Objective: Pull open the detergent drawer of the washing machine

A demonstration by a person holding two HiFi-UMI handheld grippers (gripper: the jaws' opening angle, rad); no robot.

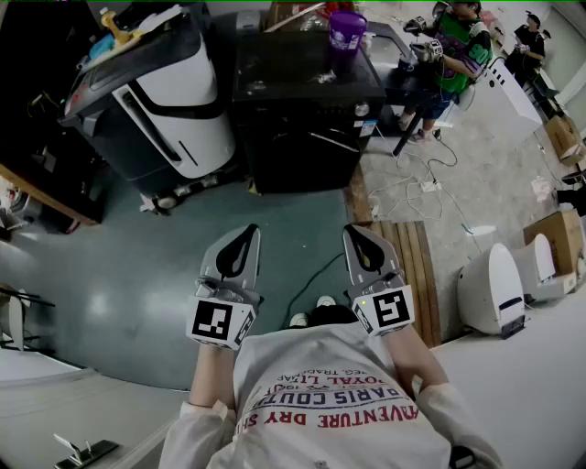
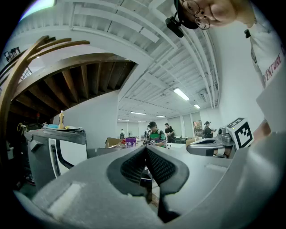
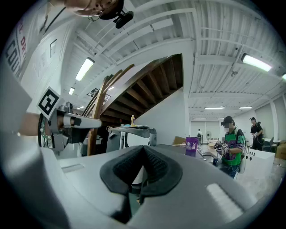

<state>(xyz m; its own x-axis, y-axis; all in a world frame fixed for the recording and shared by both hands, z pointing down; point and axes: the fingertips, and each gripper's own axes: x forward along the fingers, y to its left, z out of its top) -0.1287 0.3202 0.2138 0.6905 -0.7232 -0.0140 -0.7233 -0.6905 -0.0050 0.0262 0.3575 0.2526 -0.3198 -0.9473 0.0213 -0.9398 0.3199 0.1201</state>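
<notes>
Both tools are held level in front of the person's chest, side by side and apart, pointing out over the grey-green floor (image 1: 137, 284). The left tool (image 1: 247, 231) has its jaws pressed together with nothing between the pads. The right tool (image 1: 353, 233) is likewise closed tip to tip and empty. Each carries its marker cube at the rear, near the person's white printed shirt (image 1: 320, 385).

Ahead, well apart from both tools, stand 2 appliances. A black box-shaped cabinet (image 1: 302, 119) sits straight ahead, with a purple cup (image 1: 347, 35) upright on its top. Just to its left, a white-and-grey machine (image 1: 174, 101) stands at an angle, with a yellow bottle (image 1: 117, 27) on its dark lid. I cannot tell which of the 2 is the washing machine, and the detergent drawer is too small to pick out in any view.

Wooden slats (image 1: 412, 266) lie on the floor to the right of the right tool, and 2 white rounded housings (image 1: 494, 291) rest further right. A person in a green top (image 1: 458, 46) stands beyond the cabinet, to its right.
</notes>
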